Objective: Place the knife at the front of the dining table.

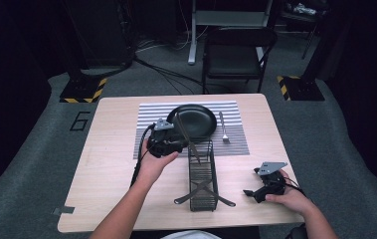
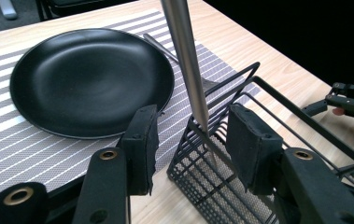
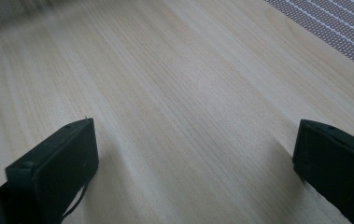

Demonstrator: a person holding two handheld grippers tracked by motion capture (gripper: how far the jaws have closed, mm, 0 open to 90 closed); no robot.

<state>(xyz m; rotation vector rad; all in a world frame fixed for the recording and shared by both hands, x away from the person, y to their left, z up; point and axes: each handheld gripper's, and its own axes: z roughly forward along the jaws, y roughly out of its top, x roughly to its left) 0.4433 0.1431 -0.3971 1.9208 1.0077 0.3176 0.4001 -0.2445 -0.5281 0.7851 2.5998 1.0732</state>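
Right hand-held gripper (image 1: 249, 192) rests low over the bare tabletop (image 1: 111, 164) at the near right edge, jaws spread wide with nothing between them. Wire basket (image 1: 202, 177) lies mid-table, with two utensils (image 1: 205, 195) crossed at its near end. Left hand-held gripper (image 1: 182, 145) hangs at the basket's far end, jaws parted; a metal utensil handle (image 2: 186, 60) stands between the pads, its lower end in the basket, contact unclear. Beyond, a black plate (image 1: 192, 121) and fork (image 1: 223, 128) lie on a striped placemat (image 1: 235, 137).

slender steel utensil handle (image 2: 187, 65) tilted in the black wire caddy (image 2: 221, 186), lower end inside near the plate-side end
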